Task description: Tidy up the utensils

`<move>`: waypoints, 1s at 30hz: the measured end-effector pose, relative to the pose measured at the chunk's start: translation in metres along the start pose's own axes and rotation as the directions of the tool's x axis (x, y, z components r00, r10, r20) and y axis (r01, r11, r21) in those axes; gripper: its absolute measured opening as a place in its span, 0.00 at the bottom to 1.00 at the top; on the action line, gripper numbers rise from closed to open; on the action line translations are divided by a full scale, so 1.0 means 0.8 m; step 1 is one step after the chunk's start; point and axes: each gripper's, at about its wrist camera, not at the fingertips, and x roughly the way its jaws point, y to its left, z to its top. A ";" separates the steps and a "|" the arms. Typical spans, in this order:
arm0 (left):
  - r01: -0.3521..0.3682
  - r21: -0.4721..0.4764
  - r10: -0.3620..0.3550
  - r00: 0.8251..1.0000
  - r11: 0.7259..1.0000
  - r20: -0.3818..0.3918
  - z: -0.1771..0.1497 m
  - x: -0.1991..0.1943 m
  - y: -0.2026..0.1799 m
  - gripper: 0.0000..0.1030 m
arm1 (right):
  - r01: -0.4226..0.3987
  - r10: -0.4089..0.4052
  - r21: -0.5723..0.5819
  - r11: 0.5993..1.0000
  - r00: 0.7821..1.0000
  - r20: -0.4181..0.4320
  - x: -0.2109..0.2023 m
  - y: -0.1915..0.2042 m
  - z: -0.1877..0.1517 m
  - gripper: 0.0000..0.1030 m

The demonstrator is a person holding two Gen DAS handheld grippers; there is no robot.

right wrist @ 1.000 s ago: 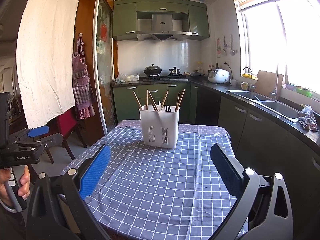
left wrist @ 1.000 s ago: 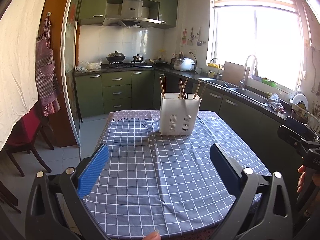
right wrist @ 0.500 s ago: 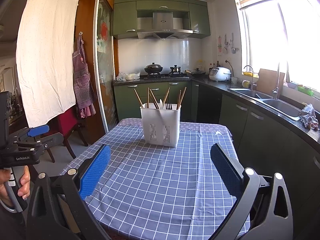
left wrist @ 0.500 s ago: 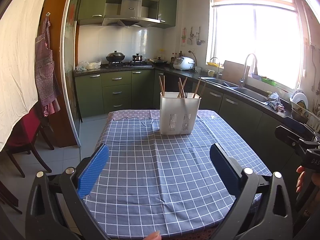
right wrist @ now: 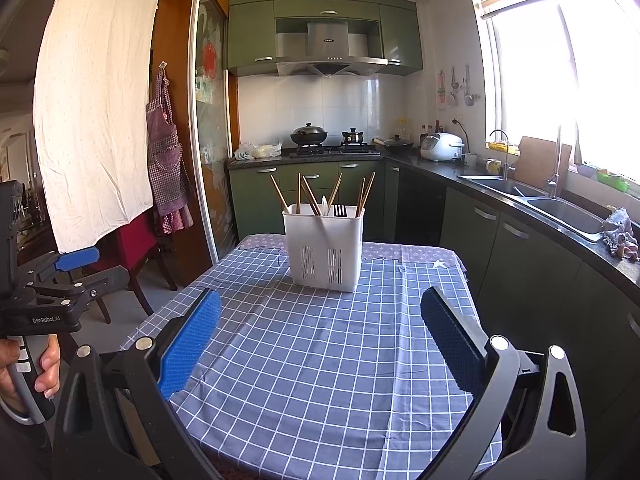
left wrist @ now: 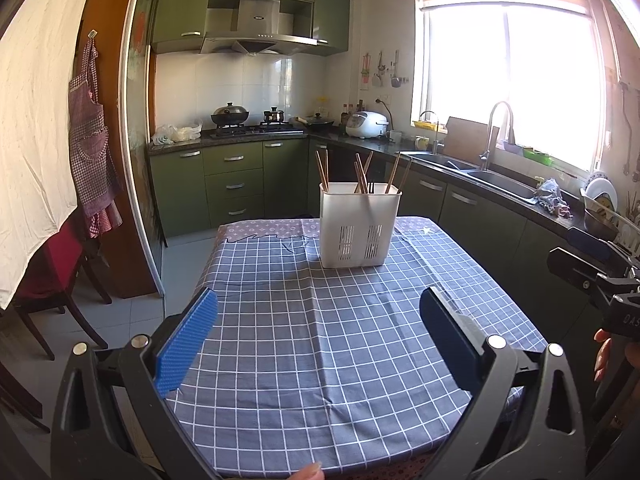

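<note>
A white slotted utensil holder [left wrist: 359, 225] stands upright at the far end of the table; it also shows in the right wrist view [right wrist: 324, 247]. Several wooden chopsticks [right wrist: 304, 196] and a black fork [right wrist: 340, 211] stand in it. My left gripper [left wrist: 320, 338] is open and empty, held above the near end of the table. My right gripper [right wrist: 320, 340] is open and empty too, above the near right side. Each gripper shows at the edge of the other's view: the right one [left wrist: 596, 276], the left one [right wrist: 60, 280].
The table wears a blue checked cloth [left wrist: 320, 340]. Green kitchen cabinets [left wrist: 232, 184], a stove with pots [left wrist: 248, 120] and a sink [left wrist: 492, 180] lie beyond. A red chair [left wrist: 44, 280] stands left of the table.
Both views have shifted slightly, and the holder sits a little lower and nearer in the right wrist view. Both grippers stay open and empty.
</note>
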 end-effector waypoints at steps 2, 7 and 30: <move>0.000 0.000 0.000 1.000 1.000 -0.001 0.000 0.000 0.000 0.93 | -0.001 0.001 0.000 1.000 1.000 -0.001 0.001 -0.001 0.000 0.96; 0.005 0.001 -0.005 1.000 1.000 -0.004 0.001 0.000 -0.001 0.93 | -0.005 0.005 0.002 1.000 1.000 -0.005 0.002 0.000 -0.002 0.96; 0.001 0.010 0.000 1.000 1.000 -0.007 -0.001 0.001 0.000 0.93 | -0.014 0.014 -0.001 1.000 1.000 -0.025 0.010 0.004 -0.009 0.96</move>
